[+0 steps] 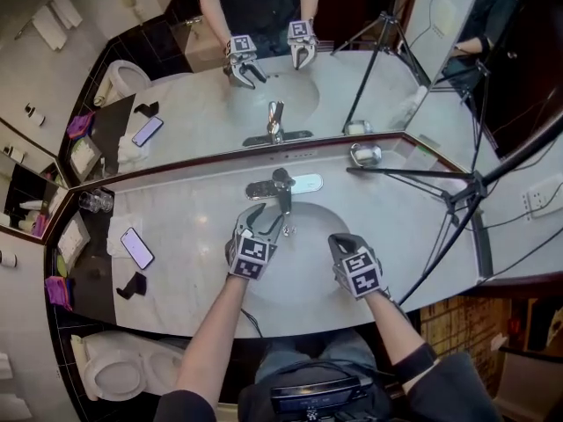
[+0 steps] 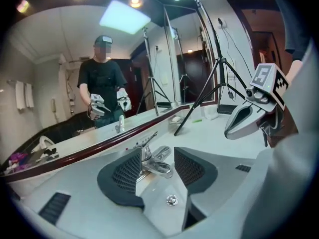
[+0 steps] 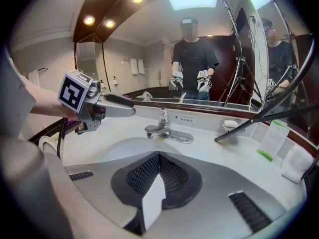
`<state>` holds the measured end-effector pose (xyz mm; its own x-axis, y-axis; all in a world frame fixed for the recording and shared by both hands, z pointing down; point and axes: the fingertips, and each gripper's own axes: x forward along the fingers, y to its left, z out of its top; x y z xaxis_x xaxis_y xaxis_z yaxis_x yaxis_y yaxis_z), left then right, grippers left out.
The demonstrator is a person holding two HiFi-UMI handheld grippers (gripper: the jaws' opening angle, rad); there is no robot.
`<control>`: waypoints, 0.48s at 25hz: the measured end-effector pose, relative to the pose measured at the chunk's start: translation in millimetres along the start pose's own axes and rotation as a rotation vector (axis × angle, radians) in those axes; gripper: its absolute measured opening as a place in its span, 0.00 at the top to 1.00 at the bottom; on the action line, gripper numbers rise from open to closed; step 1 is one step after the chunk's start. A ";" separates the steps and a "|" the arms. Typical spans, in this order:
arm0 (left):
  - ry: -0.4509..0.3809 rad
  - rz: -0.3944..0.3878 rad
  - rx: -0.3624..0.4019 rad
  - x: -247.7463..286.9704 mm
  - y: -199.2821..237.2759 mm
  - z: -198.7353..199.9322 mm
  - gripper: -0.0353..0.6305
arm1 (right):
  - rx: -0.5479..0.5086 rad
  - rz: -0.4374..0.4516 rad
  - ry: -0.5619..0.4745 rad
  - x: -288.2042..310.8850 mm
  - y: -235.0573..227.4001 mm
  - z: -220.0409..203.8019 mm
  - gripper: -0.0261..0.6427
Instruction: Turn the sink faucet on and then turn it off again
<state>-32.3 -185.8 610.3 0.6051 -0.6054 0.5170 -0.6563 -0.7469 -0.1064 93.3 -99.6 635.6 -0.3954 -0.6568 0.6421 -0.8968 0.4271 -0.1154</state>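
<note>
No word, number or brand can be read anywhere. The marker cube (image 1: 249, 259) at lower centre of the head view and the second marker cube (image 1: 362, 273) just to its right bear only black-and-white square patterns, no letters. In the right gripper view, at the centre of the frame, a small label (image 3: 187, 118) just behind the faucet (image 3: 162, 126) shows a few dark marks too small to read. At that view's right edge stands a white card (image 3: 273, 136) with a green strip; any print on it is too fine to tell.
</note>
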 end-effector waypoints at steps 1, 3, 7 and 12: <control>0.005 -0.006 0.017 8.7 1.0 2.8 0.65 | 0.003 0.001 0.003 2.1 -1.1 -1.3 0.94; 0.017 -0.012 0.061 26.6 3.5 6.9 0.65 | 0.009 0.003 0.009 6.3 -4.2 -4.8 0.94; 0.042 -0.018 0.170 58.3 8.6 13.6 0.64 | 0.025 0.005 0.022 13.3 -9.4 -14.5 0.94; 0.070 -0.019 0.334 91.5 7.0 18.6 0.63 | 0.041 0.004 0.037 21.1 -15.7 -26.2 0.94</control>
<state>26.9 -251.6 641.1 0.5760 -0.5786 0.5775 -0.4540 -0.8139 -0.3625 104.2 -103.9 670.9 -0.3923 -0.6313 0.6690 -0.9029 0.4033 -0.1488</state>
